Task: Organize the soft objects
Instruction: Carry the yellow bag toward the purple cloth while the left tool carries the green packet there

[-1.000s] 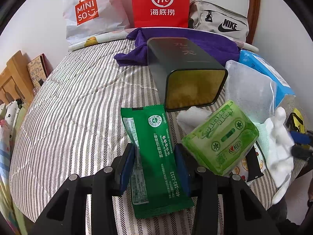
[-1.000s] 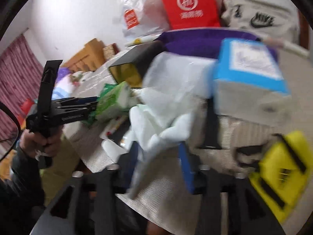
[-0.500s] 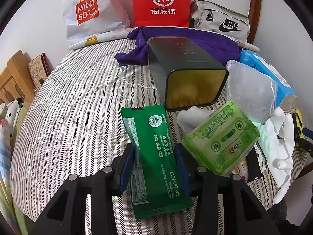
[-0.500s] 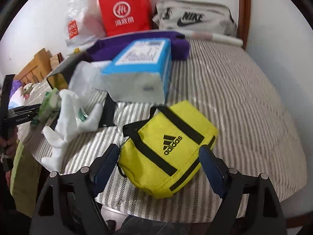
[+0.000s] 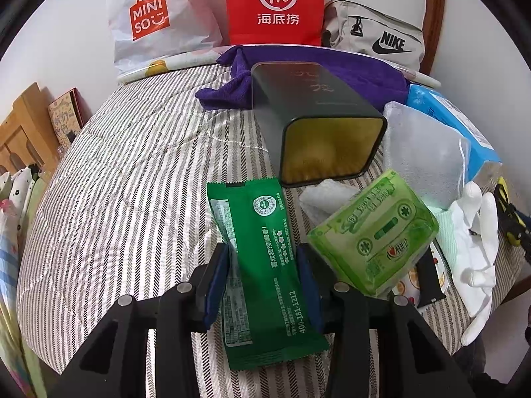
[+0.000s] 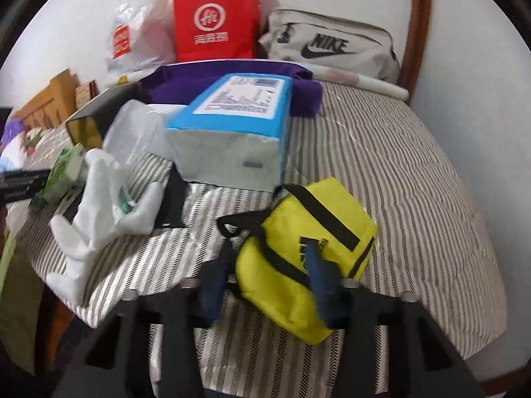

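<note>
Left tongs [image 5: 262, 275] clamped on green sachet [image 5: 265, 265], flat on striped bed [image 5: 132, 165] beside green tissue pack [image 5: 371, 232]. Right tongs [image 6: 268, 272] just closing around yellow pouch [image 6: 298, 255] near bed's front edge; pads seemingly pressing its sides, though blurred. White glove [image 6: 96, 199] left of pouch, blue tissue pack [image 6: 232, 126] behind.

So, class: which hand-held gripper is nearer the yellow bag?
Right. The right hand-held gripper is closing on the yellow bag; the left hand-held gripper holds the green packet across the bed.
</note>
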The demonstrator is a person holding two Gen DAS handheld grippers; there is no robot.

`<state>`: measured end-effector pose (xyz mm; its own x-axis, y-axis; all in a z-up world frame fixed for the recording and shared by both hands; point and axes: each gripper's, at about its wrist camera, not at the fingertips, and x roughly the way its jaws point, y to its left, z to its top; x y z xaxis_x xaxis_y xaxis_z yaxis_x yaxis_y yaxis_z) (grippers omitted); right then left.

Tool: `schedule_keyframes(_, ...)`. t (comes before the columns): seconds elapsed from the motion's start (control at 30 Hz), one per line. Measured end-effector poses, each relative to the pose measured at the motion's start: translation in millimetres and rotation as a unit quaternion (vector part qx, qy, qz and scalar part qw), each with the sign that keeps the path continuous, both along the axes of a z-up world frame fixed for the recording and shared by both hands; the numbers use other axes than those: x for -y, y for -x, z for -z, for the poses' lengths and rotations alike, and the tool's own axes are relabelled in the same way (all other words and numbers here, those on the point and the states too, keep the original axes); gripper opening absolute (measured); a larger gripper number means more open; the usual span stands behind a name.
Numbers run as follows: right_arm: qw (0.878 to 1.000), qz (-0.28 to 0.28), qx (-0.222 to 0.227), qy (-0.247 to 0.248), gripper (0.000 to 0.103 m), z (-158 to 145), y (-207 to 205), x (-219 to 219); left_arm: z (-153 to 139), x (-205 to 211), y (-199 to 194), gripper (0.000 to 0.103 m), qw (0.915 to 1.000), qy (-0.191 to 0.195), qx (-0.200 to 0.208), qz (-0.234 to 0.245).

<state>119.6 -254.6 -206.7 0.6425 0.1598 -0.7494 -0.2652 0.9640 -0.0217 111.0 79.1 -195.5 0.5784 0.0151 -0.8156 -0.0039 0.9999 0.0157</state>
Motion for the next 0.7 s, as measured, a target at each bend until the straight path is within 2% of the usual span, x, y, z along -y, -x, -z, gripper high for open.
schedule_keyframes(0.1,1.000,0.000,0.002,-0.007,0.026,-7,5,2,-2,-2,5,0.038,1.0000,0.007,-0.003,0.000)
schedule_keyframes(0.23,0.999,-0.001,0.006,-0.041,0.025,-23,8,9,-10,-4,13,0.037,1.0000,0.006,0.003,-0.002)
schedule_keyframes(0.5,0.995,-0.005,0.011,-0.104,0.023,-57,13,22,-38,-14,25,0.037,0.9995,0.021,0.018,-0.013)
schedule_keyframes(0.7,0.991,-0.016,0.027,-0.128,0.023,-81,18,22,-64,-14,30,0.037,0.9992,0.020,0.033,-0.011)
